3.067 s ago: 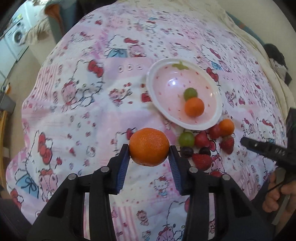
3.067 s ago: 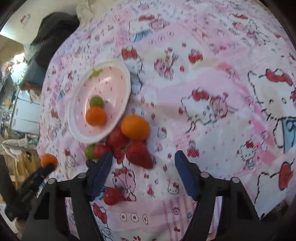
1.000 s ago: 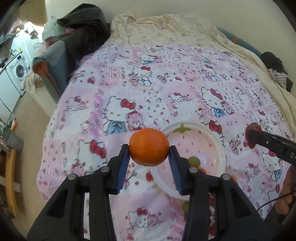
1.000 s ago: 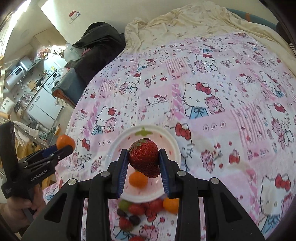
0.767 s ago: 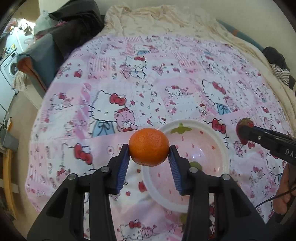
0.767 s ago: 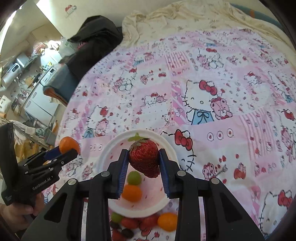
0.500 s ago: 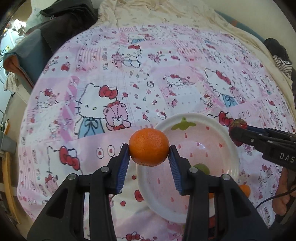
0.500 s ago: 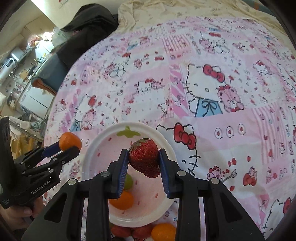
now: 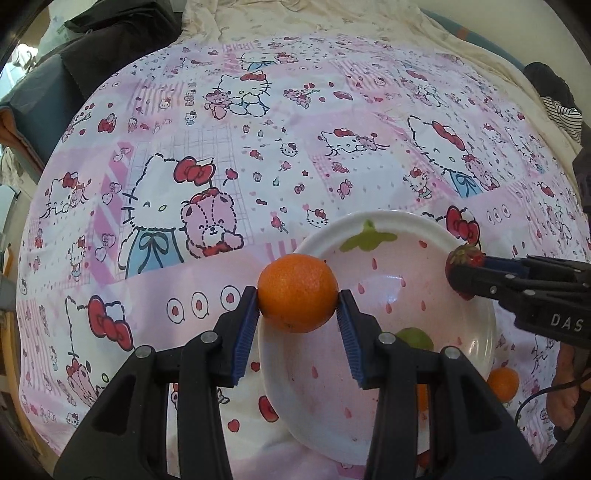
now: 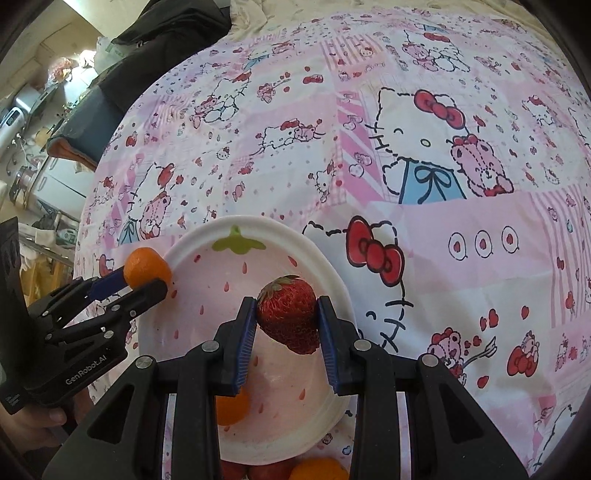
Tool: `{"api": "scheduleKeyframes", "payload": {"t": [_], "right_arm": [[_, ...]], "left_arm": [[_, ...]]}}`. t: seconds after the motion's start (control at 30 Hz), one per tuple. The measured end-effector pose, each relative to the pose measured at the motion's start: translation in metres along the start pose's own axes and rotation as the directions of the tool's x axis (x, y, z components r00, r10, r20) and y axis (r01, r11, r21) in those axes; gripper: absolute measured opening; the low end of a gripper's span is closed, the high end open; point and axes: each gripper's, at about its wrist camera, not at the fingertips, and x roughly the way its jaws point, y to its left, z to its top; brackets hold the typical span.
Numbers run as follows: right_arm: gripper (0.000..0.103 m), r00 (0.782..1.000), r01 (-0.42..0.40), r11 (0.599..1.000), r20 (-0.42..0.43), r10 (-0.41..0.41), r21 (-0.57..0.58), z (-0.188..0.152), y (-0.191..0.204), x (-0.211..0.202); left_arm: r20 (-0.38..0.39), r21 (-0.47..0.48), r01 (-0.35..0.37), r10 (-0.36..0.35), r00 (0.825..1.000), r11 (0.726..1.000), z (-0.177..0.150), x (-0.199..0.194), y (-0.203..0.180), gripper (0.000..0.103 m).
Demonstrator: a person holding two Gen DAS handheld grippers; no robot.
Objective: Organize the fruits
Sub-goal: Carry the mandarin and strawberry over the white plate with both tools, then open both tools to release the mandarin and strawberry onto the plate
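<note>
My left gripper (image 9: 297, 306) is shut on an orange mandarin (image 9: 297, 292) and holds it above the left rim of the white and pink strawberry bowl (image 9: 388, 229). My right gripper (image 10: 286, 314) is shut on a red strawberry (image 10: 290, 314) above the bowl's (image 10: 317, 254) right half. The right gripper with its strawberry (image 9: 464, 258) shows at the bowl's right rim in the left wrist view. The left gripper with its mandarin (image 10: 146, 269) shows at the bowl's left rim in the right wrist view. A green grape (image 9: 415, 338) and a small orange (image 10: 232, 406) lie in the bowl.
The bowl sits on a pink Hello Kitty bedspread (image 9: 221, 147). A loose mandarin (image 9: 502, 384) and strawberries (image 10: 258, 470) lie on the cloth beside the bowl's near rim. Dark clothes (image 9: 122, 33) lie at the far left of the bed.
Both grippers have come lower and closer to the bowl, each still holding its fruit. The bowl looks larger in both views.
</note>
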Motion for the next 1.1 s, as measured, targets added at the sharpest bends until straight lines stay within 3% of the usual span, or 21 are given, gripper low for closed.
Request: {"api": "scheduleKeyframes", "payload": {"t": [0.3,0.43,0.6,0.67,0.73,0.83,1.1], "right_arm": [[0.035,1.0,0.017,1.0,-0.019,-0.016,0.022,0.0,-0.006,0.007],[0.036,1.0,0.014,0.999,-0.02,-0.013,0.032,0.0,-0.006,0.007],[0.036,0.999,-0.034,0.997,-0.04,0.037,0.073,0.001,-0.011,0.006],[0.062,0.997,-0.054,0.994,-0.042,0.058,0.093,0.002,-0.013,0.004],[0.07,0.996,-0.089,0.991,-0.014,0.091,0.099,0.003,-0.013,-0.003],[0.071,0.998,-0.062,0.994,0.024,0.06,0.085,0.005,-0.011,-0.013],[0.071,0.994,-0.1,0.99,0.062,0.094,0.096,0.008,-0.012,-0.03]], "left_arm": [[0.002,0.012,0.016,-0.016,1.0,1.0,0.001,-0.002,-0.002,0.04],[0.018,0.053,0.001,-0.002,1.0,0.999,0.0,-0.007,-0.012,0.063],[0.027,0.069,-0.022,0.02,0.999,0.997,0.002,-0.009,-0.014,0.065],[0.029,0.051,-0.023,0.022,0.999,0.998,0.003,-0.01,-0.011,0.065],[0.033,0.028,-0.02,0.019,0.999,0.999,0.004,-0.011,-0.006,0.065],[0.035,0.013,-0.021,0.021,0.999,1.0,0.004,-0.012,-0.003,0.065],[0.069,0.009,-0.015,0.014,0.998,1.0,0.002,-0.027,-0.002,0.065]]}}
